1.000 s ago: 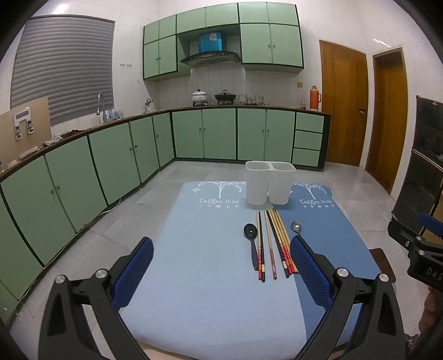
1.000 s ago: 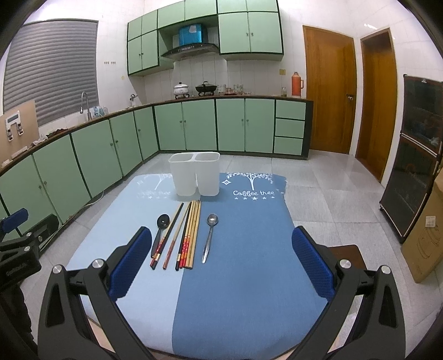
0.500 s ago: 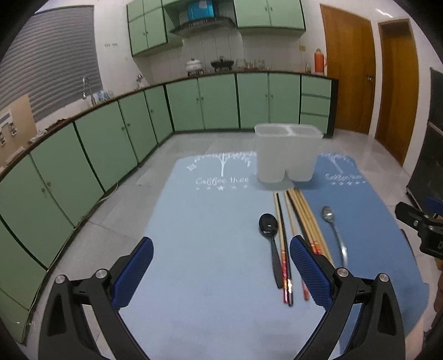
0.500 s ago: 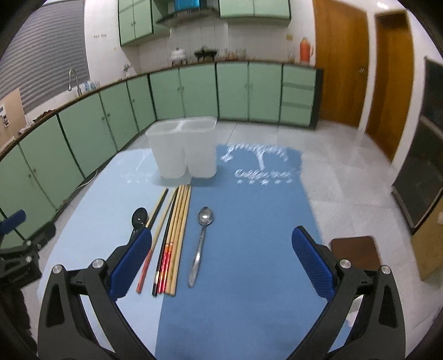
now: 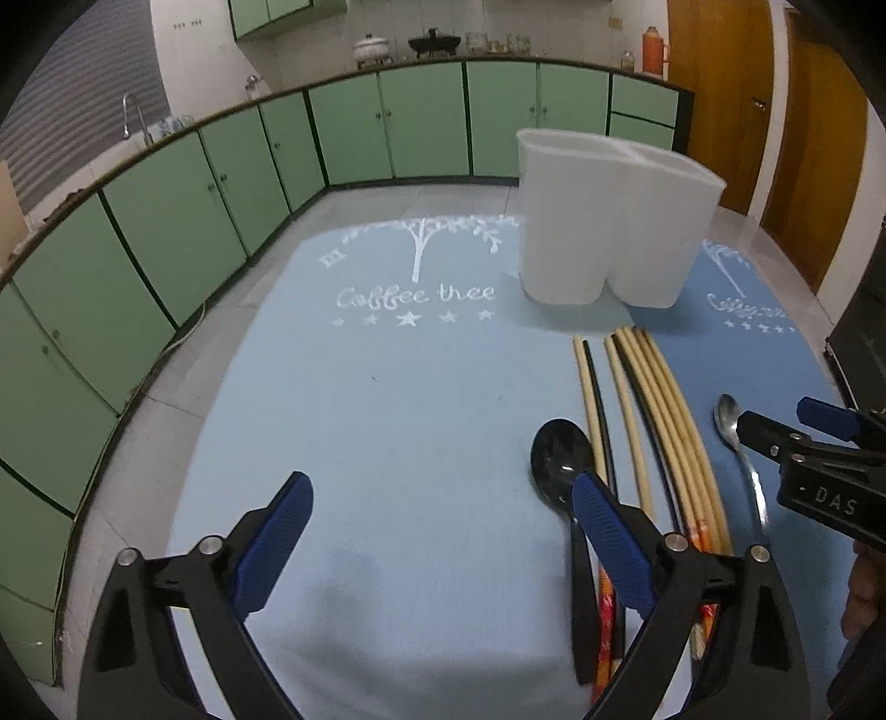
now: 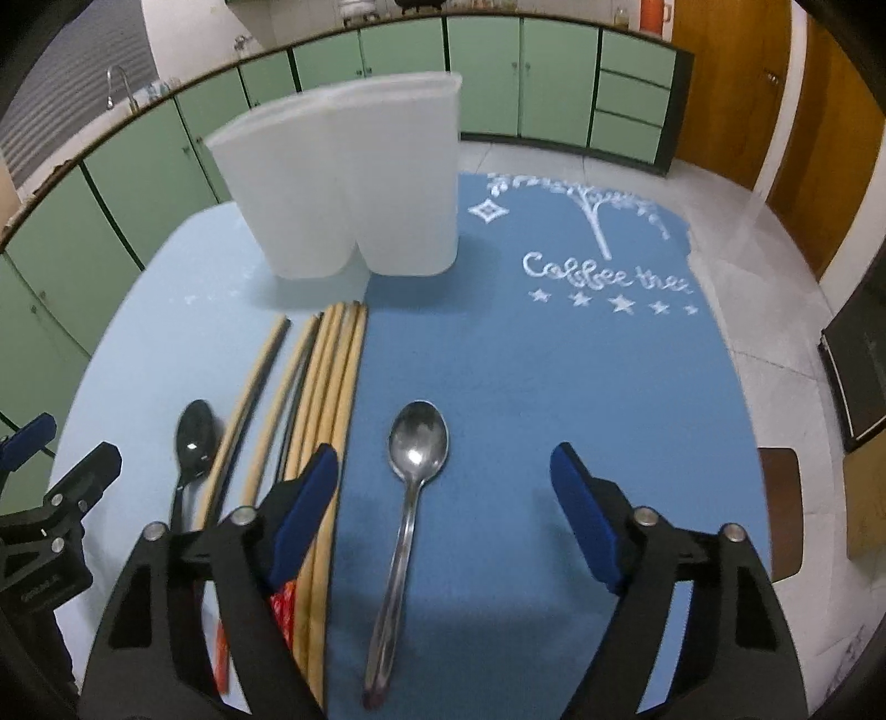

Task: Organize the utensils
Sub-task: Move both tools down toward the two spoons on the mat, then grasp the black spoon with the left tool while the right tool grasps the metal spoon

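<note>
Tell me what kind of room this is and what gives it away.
Most likely a home kitchen. Green cabinets run under a long counter, a sink tap stands on the left, and pots sit on the far counter. The utensils lie on blue mats.

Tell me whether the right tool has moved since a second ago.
Yes. The right tool has moved forward and down toward the mat: the white holder now looms larger, and the metal spoon lies between its open fingers.
</note>
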The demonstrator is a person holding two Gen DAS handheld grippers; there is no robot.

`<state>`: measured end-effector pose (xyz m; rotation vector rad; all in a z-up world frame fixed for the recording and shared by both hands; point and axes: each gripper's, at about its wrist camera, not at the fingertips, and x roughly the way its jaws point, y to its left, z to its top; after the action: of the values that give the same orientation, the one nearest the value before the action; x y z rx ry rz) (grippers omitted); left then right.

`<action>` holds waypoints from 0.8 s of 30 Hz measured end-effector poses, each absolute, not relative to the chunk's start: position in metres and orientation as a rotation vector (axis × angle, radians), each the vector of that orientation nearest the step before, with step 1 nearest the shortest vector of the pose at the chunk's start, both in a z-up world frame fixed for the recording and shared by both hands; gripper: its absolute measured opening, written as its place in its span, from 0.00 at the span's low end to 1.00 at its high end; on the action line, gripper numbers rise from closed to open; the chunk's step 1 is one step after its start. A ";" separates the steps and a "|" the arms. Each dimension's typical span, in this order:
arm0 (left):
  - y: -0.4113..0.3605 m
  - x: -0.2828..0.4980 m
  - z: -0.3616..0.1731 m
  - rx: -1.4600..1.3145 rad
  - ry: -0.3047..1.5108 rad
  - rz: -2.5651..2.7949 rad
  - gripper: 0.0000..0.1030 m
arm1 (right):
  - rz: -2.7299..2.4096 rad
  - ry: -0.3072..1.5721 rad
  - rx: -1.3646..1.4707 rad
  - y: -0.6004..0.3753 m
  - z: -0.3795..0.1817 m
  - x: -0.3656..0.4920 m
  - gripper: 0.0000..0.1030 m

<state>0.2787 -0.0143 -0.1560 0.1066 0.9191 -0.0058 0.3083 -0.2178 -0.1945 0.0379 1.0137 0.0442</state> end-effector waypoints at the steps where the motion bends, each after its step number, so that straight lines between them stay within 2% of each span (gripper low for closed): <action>1: -0.013 0.281 -0.159 0.106 0.925 -0.006 0.90 | 0.040 1.024 0.033 -0.218 -0.199 0.313 0.71; 5: -0.012 0.290 -0.169 0.097 0.951 -0.013 0.90 | 0.049 1.060 0.041 -0.217 -0.214 0.321 0.63; 9: -0.016 0.299 -0.175 0.094 0.960 -0.027 0.89 | 0.045 1.039 0.010 -0.213 -0.217 0.325 0.60; 11: -0.020 0.304 -0.177 0.094 0.962 -0.036 0.89 | 0.050 1.026 0.001 -0.213 -0.216 0.326 0.44; 13: -0.023 0.308 -0.178 0.096 0.964 -0.041 0.89 | 0.068 1.016 -0.017 -0.212 -0.216 0.325 0.30; 14: -0.024 0.310 -0.179 0.095 0.965 -0.045 0.89 | 0.071 1.014 -0.022 -0.213 -0.216 0.325 0.27; 22: -0.037 0.328 -0.186 0.103 0.978 -0.057 0.89 | 0.099 0.997 -0.023 -0.219 -0.217 0.324 0.27; 24: -0.038 0.331 -0.189 0.099 0.986 -0.058 0.85 | 0.098 0.992 -0.025 -0.219 -0.218 0.323 0.27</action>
<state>0.3308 -0.0381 -0.1889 0.0993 0.9857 -0.0575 0.3232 -0.2185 -0.2180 -0.0246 0.9921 0.0983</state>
